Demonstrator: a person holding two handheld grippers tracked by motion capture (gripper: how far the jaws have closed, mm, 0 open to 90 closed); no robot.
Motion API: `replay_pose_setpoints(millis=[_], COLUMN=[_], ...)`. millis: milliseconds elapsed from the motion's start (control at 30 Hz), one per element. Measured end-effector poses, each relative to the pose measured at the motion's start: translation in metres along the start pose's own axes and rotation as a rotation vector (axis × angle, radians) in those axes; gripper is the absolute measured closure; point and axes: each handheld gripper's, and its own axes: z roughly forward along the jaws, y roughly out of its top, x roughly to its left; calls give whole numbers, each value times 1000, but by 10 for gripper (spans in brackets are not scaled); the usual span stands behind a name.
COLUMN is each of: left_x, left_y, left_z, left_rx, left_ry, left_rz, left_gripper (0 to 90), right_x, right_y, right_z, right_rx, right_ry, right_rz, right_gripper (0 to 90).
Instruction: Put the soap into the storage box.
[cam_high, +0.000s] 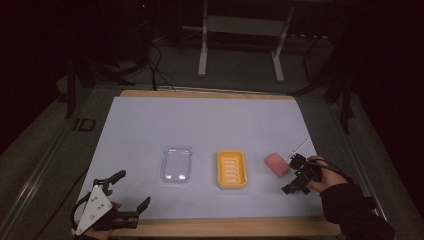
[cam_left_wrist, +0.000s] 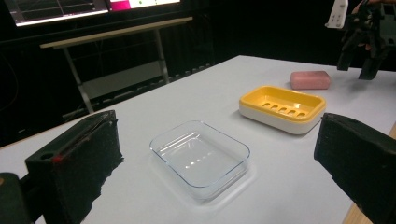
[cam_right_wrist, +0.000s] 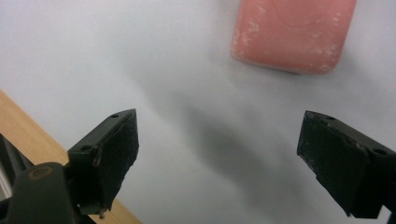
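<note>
Right hand-held gripper (cam_right_wrist: 217, 154) open above pink soap (cam_right_wrist: 293, 33), white table (cam_high: 200, 125), dark room

high: above, forward-down | left: low, across table (cam_left_wrist: 280, 186) | right: close, downward

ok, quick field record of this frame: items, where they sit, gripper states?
surface: white table
soap: pink bar, flat on table, right of dish, untouched
dish: yellow, slotted, empty, mid-table
tray: clear, empty, left of dish
right gripper: open, beside soap, not touching it
left gripper: open, near front edge, holding nothing
</note>
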Motion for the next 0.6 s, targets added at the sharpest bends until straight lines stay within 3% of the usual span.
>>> replay_pose_setpoints(millis=[133, 267, 400, 600], left_x=[0, 0, 0, 0], left_y=[0, 0, 0, 0], left_z=[0, 0, 0, 1], left_rx=[0, 0, 1, 5], left_ry=[0, -1, -2, -10], left_rz=[1, -1, -1, -3], left_gripper=[9, 9, 9, 9], right_x=[-3, -6, -7, -9], right_y=[1, 5, 7, 12], right_z=[2, 1, -3, -6], right_rx=[-10, -86, -126, -137], right_ry=[-1, -18, -38, 11], right_rz=[11, -11, -26, -11], right_gripper=[126, 117, 117, 102])
